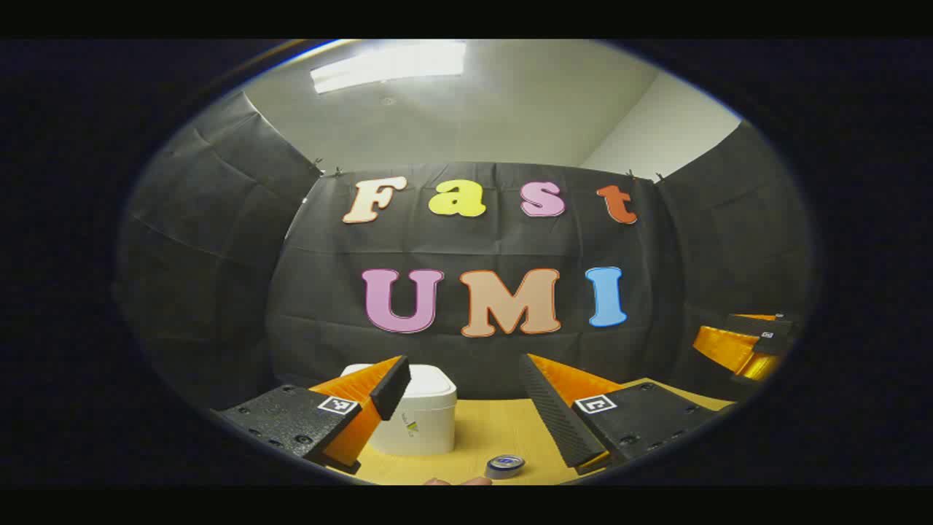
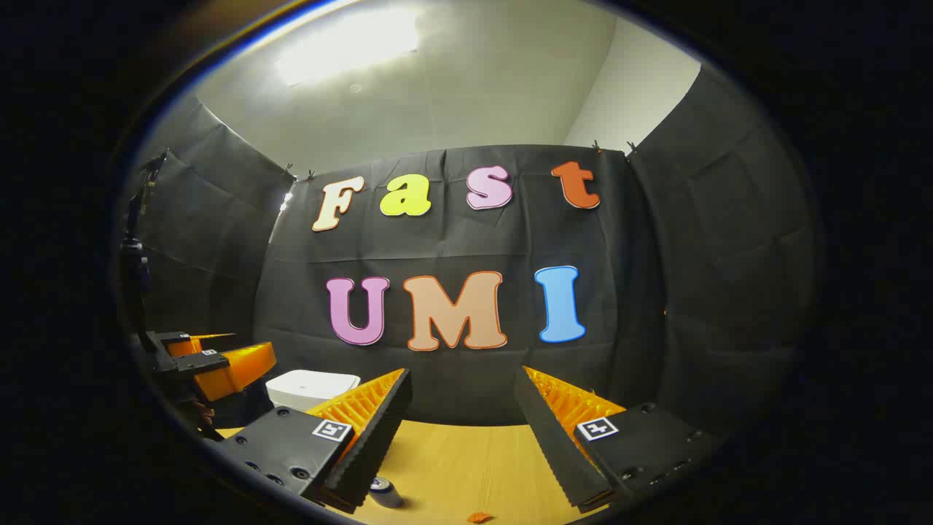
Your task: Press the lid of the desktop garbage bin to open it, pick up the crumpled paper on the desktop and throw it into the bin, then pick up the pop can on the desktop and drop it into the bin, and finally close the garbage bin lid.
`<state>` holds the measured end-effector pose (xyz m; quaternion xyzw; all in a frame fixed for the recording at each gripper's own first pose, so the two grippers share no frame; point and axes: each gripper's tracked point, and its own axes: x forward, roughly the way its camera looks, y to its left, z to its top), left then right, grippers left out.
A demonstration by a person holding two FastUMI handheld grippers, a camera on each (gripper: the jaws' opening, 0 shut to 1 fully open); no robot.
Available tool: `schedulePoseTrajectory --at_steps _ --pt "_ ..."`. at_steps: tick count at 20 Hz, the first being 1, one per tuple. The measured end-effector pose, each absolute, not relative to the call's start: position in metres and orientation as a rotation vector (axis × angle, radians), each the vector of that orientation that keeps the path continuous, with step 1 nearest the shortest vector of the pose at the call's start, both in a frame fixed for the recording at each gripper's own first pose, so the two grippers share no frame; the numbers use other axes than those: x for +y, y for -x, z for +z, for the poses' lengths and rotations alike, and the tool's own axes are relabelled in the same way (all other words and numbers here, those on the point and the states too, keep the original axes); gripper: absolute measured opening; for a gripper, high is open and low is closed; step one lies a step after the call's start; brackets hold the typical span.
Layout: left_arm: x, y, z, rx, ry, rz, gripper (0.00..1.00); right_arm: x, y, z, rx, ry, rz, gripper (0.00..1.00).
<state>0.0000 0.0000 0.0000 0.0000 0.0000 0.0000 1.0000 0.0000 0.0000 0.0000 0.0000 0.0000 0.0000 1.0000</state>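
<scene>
Left claw (image 1: 463, 390) stood wide, holding nothing; right claw (image 2: 463, 408) likewise wide. Bin (image 1: 423, 419) sat lid-closed at the tabletop (image 1: 496, 437) rear; pop can (image 1: 505, 465) lay nearer, apart from both.

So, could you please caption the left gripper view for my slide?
Left gripper open above the table, closed white bin and pop can ahead.

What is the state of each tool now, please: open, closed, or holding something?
Left tool: open, holding nothing.
Right tool: open, holding nothing.
</scene>
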Motion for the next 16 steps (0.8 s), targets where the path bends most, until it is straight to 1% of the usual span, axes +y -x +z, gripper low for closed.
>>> schedulePoseTrajectory --at_steps 16 --pt "-0.0064 0.0033 -0.0086 0.027 0.014 0.0 0.92 -0.0073 -0.0057 -0.0069 0.03 0.02 -0.01 0.96"
